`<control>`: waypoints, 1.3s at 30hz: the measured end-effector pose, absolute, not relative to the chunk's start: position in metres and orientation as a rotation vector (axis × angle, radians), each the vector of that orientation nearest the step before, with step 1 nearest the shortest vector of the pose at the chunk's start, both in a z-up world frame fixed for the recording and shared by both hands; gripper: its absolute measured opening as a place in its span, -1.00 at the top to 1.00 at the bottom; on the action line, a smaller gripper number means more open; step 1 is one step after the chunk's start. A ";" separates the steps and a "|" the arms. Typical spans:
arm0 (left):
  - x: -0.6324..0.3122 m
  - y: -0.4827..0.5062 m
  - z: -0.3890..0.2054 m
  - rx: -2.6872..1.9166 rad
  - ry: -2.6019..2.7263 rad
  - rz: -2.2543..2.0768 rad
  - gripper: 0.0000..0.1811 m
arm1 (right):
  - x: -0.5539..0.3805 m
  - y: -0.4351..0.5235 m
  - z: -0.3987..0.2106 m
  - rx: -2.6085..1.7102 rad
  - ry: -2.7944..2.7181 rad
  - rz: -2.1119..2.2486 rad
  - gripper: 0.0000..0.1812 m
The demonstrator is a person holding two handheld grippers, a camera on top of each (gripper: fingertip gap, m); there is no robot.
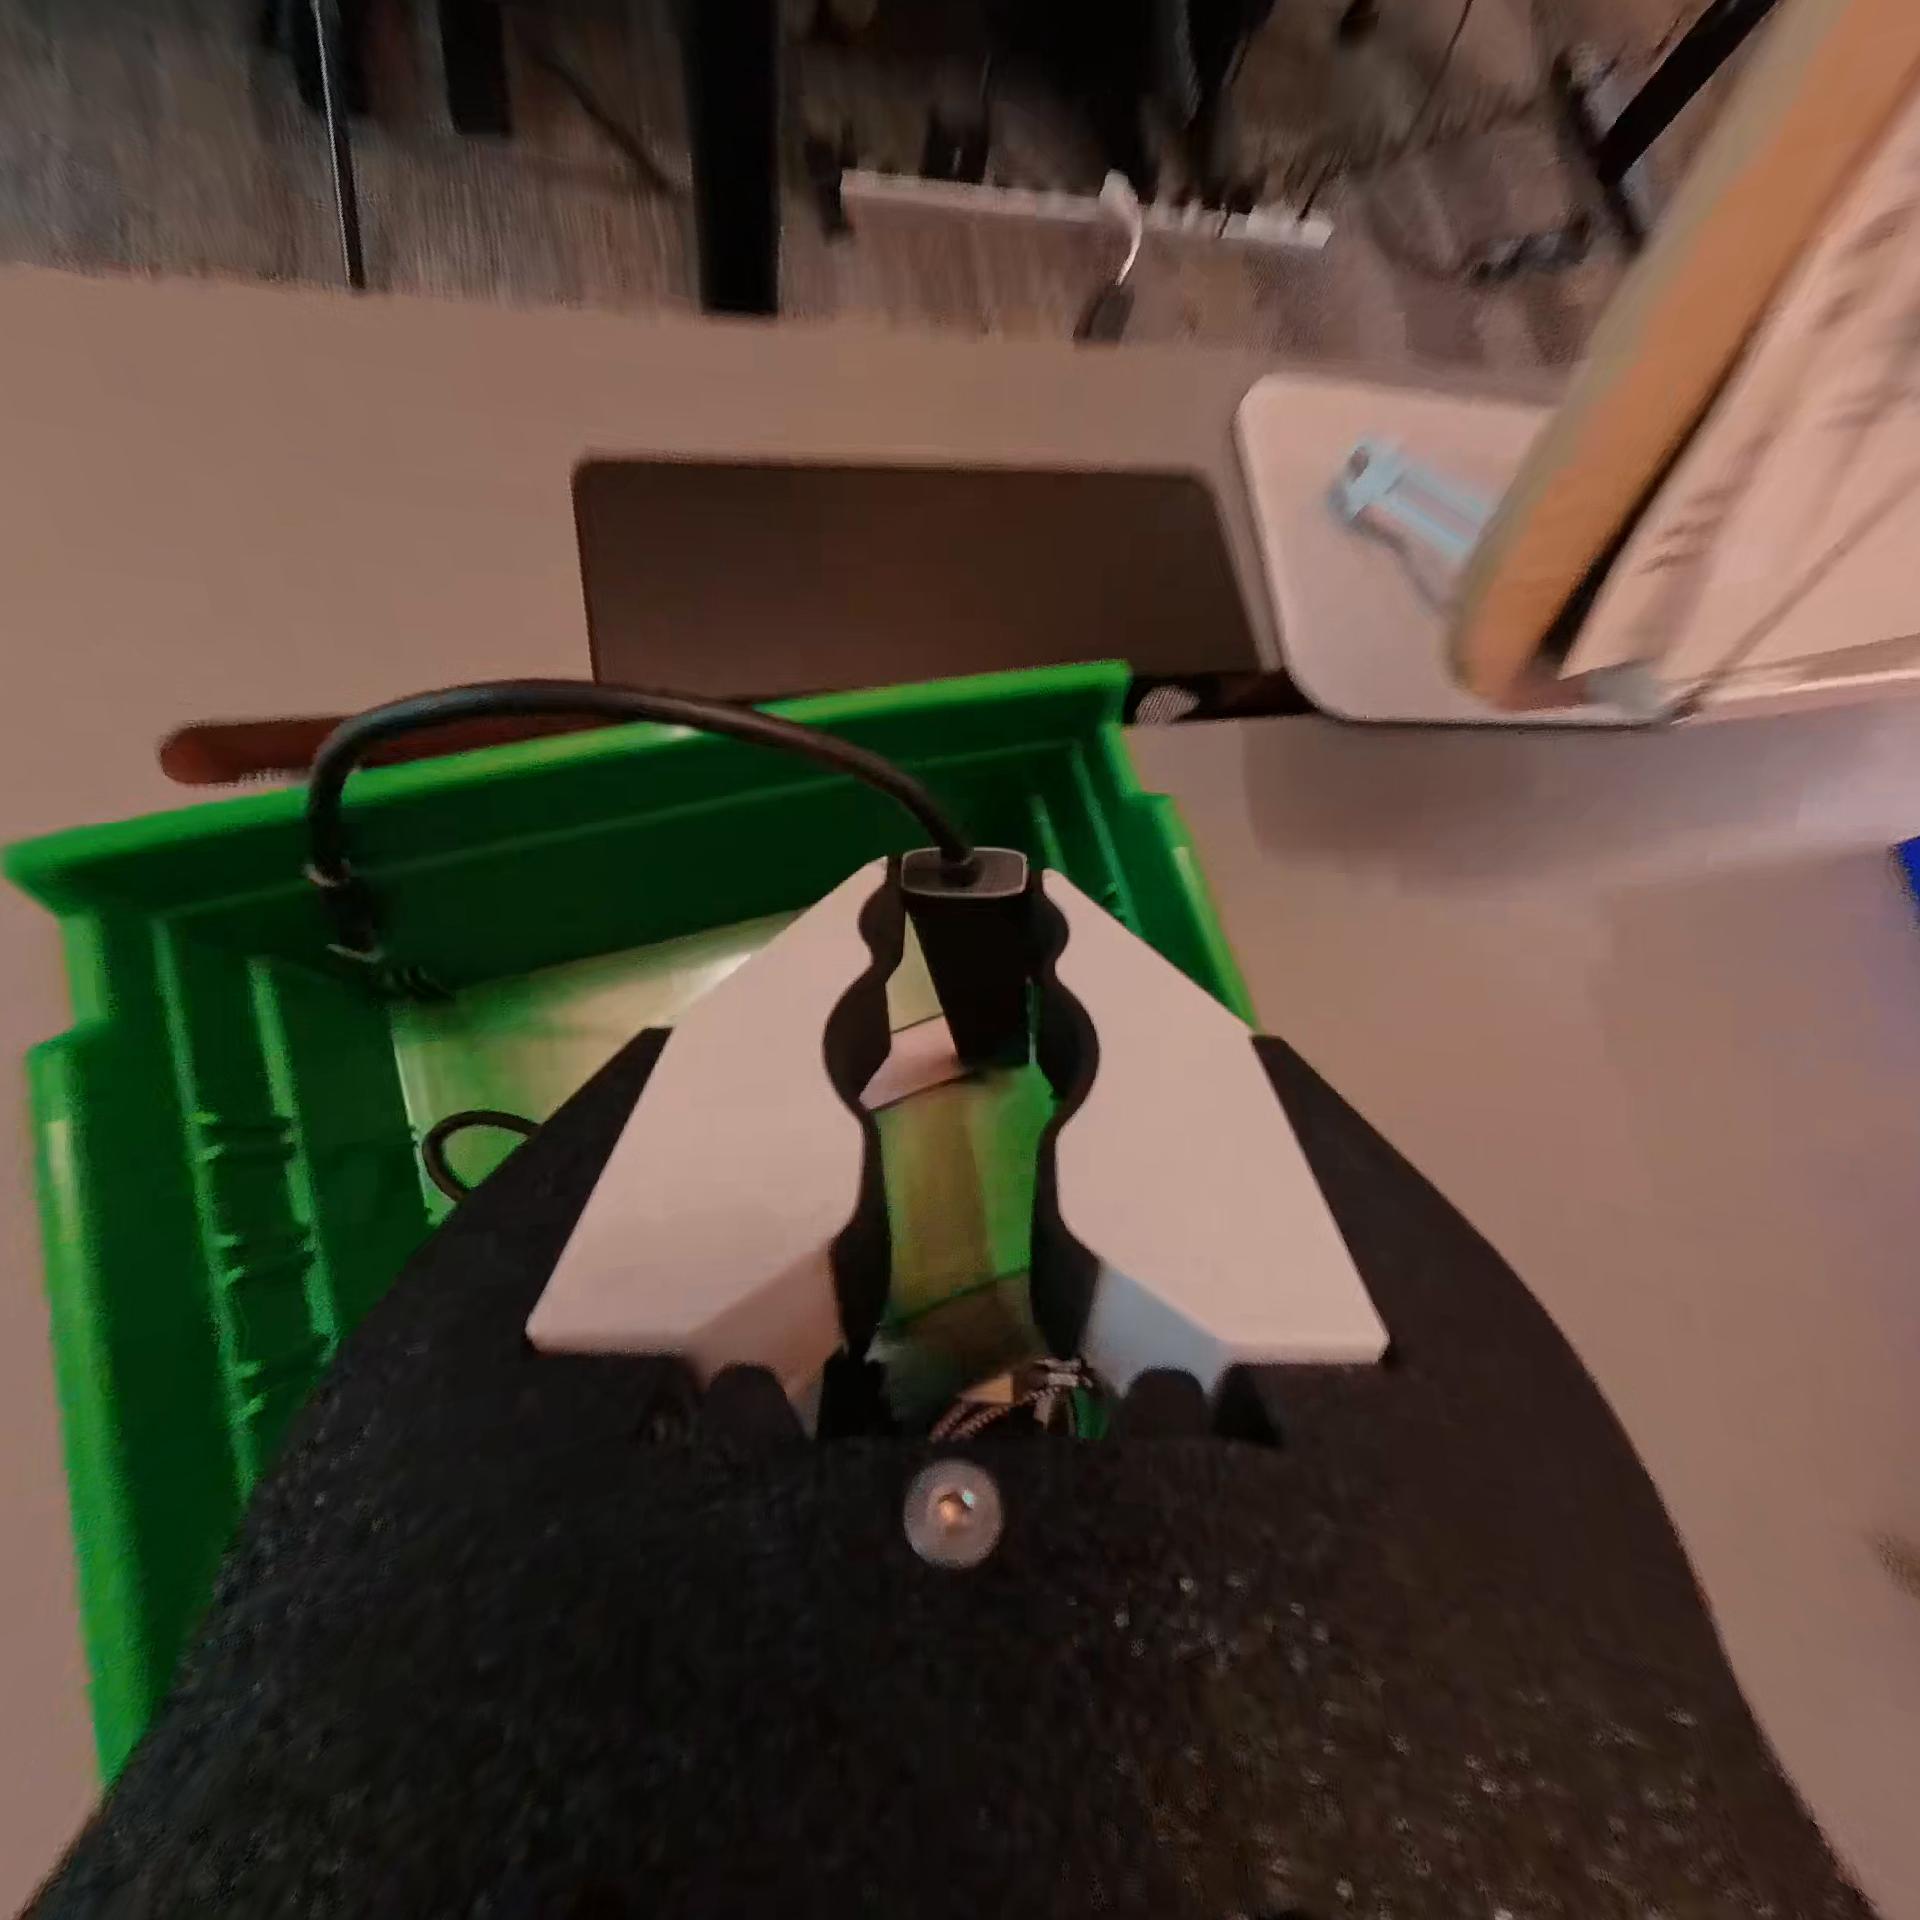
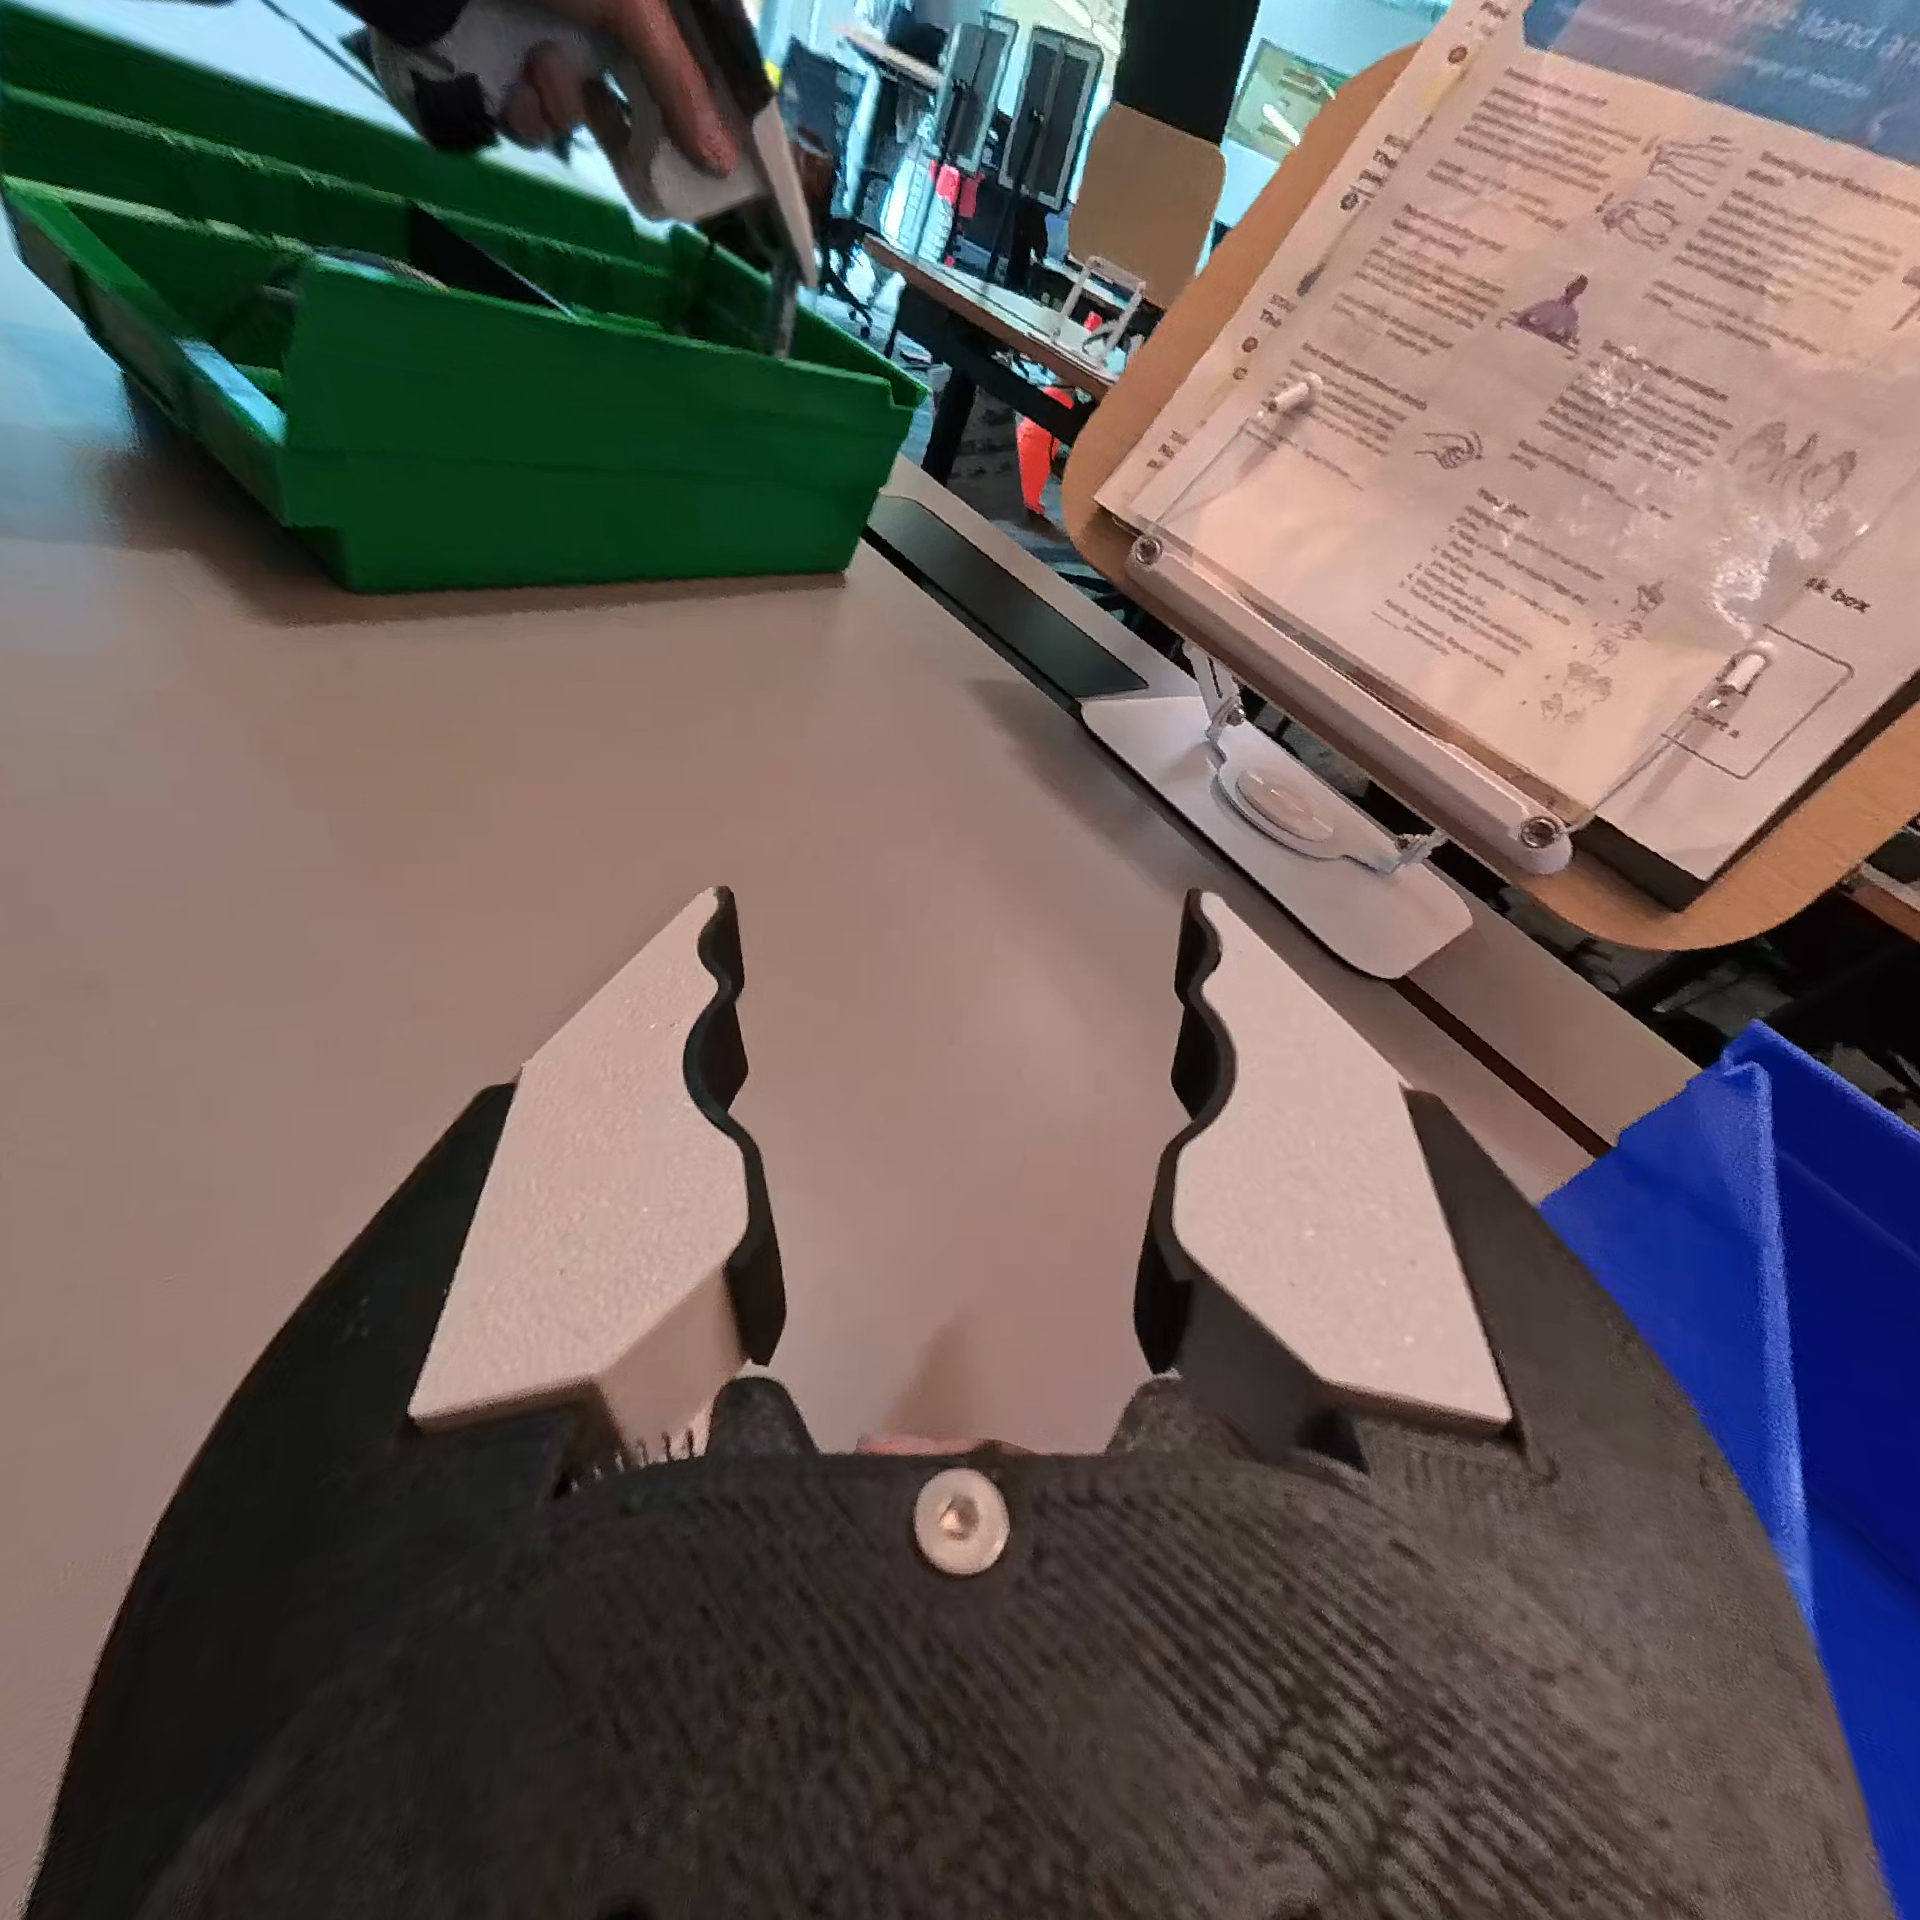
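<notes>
My left gripper [image 1: 961, 883] is shut on the black plug [image 1: 971, 956] of a black cable [image 1: 582, 707]. It holds the plug over the green bin [image 1: 208, 1039]. The cable arcs up and left, and its other end hangs down inside the bin by the far wall. Another thin black loop lies on the bin floor. In the right wrist view the left gripper [image 2: 784, 312], held by a hand [image 2: 665, 94], dips into the green bin [image 2: 582, 468]. My right gripper [image 2: 956, 935] is open and empty, low over the beige table [image 2: 468, 779].
A document stand [image 2: 1507, 416] with a printed sheet under clear plastic stands at the right on a white base [image 2: 1299, 831]; it also shows in the left wrist view [image 1: 1714, 416]. A blue bin [image 2: 1766, 1299] sits at the right edge. A dark panel [image 1: 894, 571] lies behind the green bin. There is about 40 cm between the tips of the two grippers.
</notes>
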State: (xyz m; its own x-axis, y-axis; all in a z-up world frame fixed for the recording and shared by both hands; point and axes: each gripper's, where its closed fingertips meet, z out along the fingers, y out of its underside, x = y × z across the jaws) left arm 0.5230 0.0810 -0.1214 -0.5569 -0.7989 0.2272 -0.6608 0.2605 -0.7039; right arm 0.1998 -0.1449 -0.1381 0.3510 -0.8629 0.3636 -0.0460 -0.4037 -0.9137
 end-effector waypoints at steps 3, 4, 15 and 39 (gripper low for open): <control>0.508 0.081 -0.069 -1.323 2.276 -1.413 0.78 | 0.196 -0.131 -0.131 -1.658 0.788 -1.072 0.08; 0.500 0.081 -0.052 -1.299 2.254 -1.494 0.78 | 0.195 -0.126 -0.127 -1.626 0.779 -1.040 0.08; 0.297 0.015 0.078 -0.704 2.116 -2.600 0.78 | 0.161 -0.088 -0.071 -1.281 0.516 -0.858 0.15; 0.178 -0.077 -0.025 -0.242 2.149 -2.876 0.72 | 0.146 -0.115 -0.043 -1.035 0.540 -0.424 0.76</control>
State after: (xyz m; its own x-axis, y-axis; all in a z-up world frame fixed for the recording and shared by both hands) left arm 0.1779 -0.0769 -0.0250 -0.8888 0.2765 0.3655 -0.4289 -0.2207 -0.8760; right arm 0.1456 -0.1152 -0.0427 0.7930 -0.5684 -0.2192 0.0775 0.4510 -0.8892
